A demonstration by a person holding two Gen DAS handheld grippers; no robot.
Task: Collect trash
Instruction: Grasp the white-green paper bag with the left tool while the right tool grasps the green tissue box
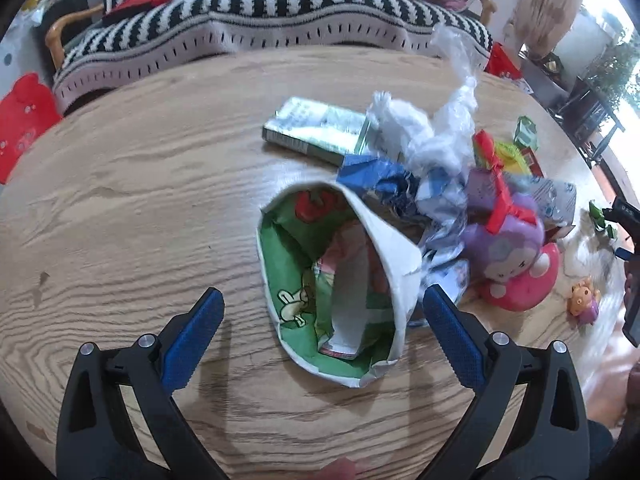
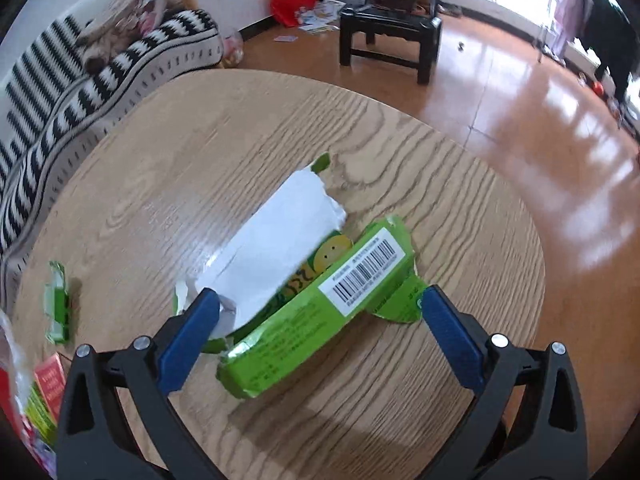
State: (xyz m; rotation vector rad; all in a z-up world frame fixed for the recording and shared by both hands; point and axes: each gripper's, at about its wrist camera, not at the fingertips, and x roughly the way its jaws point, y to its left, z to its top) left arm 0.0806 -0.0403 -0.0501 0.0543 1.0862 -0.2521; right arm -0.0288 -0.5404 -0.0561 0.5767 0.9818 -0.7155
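In the left wrist view my left gripper is open above a torn green and white paper carton that lies open on the wooden table; the carton sits between the jaws. Behind it lie crumpled blue and white wrappers, clear plastic and a flat green box. In the right wrist view my right gripper is open around a torn green snack box with a barcode and a white inner flap. A small green scrap lies to the left.
A purple and pink plush toy and a small orange figure sit right of the trash pile. A striped sofa stands behind the table. A black stool stands on the shiny floor beyond the table edge.
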